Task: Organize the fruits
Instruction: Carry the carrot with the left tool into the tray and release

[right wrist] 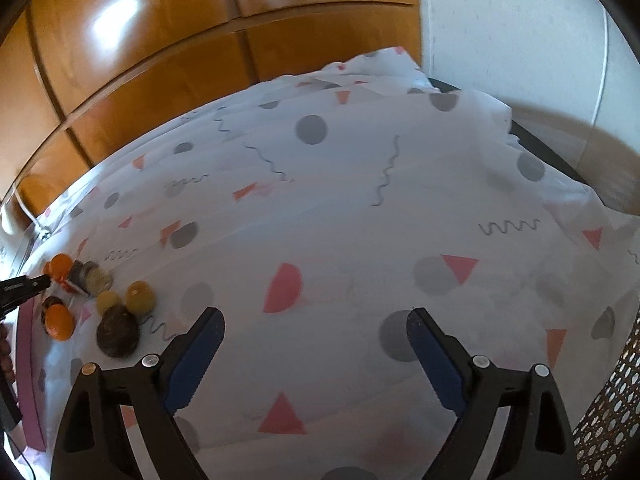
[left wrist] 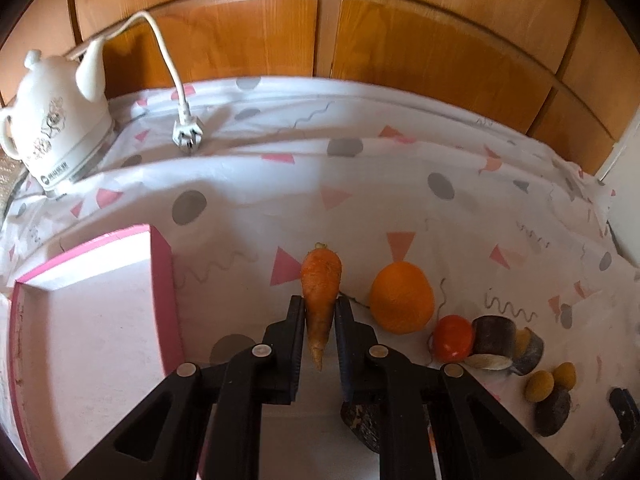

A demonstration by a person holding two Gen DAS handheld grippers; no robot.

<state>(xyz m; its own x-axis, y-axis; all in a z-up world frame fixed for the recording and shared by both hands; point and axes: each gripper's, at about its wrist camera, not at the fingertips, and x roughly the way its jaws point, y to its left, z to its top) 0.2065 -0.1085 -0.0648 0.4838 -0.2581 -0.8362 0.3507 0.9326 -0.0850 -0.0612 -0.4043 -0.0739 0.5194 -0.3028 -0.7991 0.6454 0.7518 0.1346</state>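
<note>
My left gripper point(left wrist: 319, 307) is shut on a carrot point(left wrist: 321, 280), gripping its narrow lower part with the thick top pointing away, held above the cloth. To its right lie an orange point(left wrist: 401, 298), a red tomato point(left wrist: 452, 338), dark cut pieces point(left wrist: 493, 336) and small yellow fruits point(left wrist: 540, 386). A pink-rimmed box point(left wrist: 92, 320) stands open to the left. My right gripper point(right wrist: 316, 338) is open and empty over bare cloth. The fruit pile, with a dark round fruit point(right wrist: 118, 336), shows at that view's far left.
A white electric kettle point(left wrist: 56, 120) and its plug point(left wrist: 187, 134) sit at the back left. Wooden cabinet doors point(left wrist: 320, 20) rise behind the table. A perforated metal basket point(right wrist: 608, 420) is at the right edge of the right wrist view. The patterned tablecloth point(right wrist: 360, 220) covers the table.
</note>
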